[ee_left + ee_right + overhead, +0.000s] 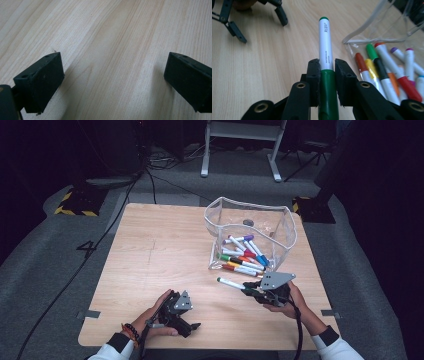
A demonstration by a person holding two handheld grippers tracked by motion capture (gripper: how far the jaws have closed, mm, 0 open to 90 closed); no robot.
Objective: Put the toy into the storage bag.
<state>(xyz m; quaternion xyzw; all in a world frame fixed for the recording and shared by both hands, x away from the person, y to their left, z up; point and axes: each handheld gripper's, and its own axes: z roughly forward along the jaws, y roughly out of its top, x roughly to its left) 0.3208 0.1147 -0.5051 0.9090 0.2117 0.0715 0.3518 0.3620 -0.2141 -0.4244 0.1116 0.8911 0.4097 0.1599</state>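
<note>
Down at the lower left of the high view, we kept the left gripper (pixel 192 326) idle on the table (pixel 150 250), jaws wide apart. Right of centre, our right gripper (pixel 248 291) clamped the green marker (pixel 231 283) beside the clear pouch (pixel 250 237), likely to drop it in.

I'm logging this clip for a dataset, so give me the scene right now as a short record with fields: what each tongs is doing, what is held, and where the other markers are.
right tongs: shut on the green marker, gripping it at its green cap
marker pose: white barrel points away from the jaws, above the table
left tongs: open, nothing between the jaws, low over bare wood
clear pouch: stands open on the table's far right part
other markers: piled inside the pouch, mixed colours
</note>
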